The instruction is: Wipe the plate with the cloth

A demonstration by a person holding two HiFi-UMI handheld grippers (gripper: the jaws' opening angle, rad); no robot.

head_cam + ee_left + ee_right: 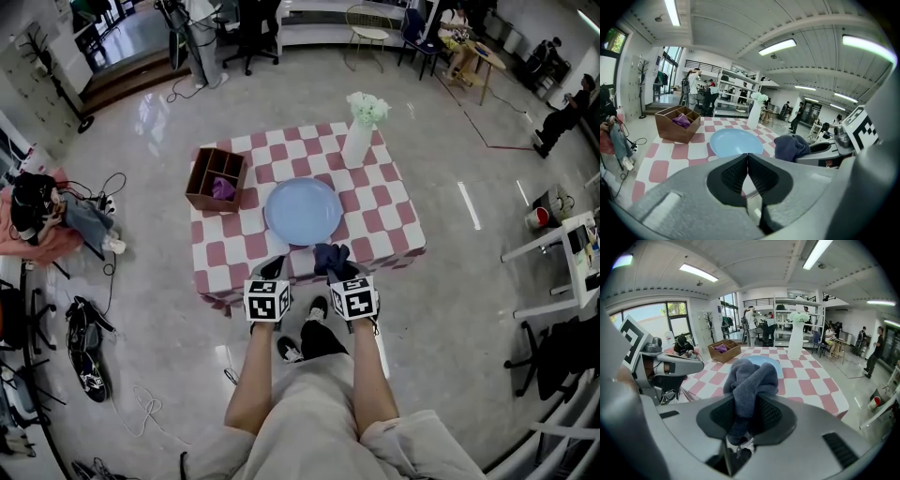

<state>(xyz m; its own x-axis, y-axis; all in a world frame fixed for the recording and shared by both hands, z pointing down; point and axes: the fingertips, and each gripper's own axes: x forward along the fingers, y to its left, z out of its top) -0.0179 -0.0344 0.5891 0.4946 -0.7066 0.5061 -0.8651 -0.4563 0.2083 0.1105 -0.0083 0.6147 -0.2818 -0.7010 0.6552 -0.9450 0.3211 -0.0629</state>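
Right tool [744, 420] grips the navy cloth [752, 378], left tool [747, 161] clenched empty; next, likely carry it onto the blue plate [302, 211].

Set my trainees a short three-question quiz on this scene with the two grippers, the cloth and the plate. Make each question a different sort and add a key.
1. True or false: the left gripper has its jaws together with nothing between them.
2. What does the right gripper grip? A) a white vase B) the dark blue cloth C) a spoon
3. Fill in: in the head view, the wooden ____ with compartments stands to the left of the light blue plate on the checked table.
Key: 1 true; 2 B; 3 box.
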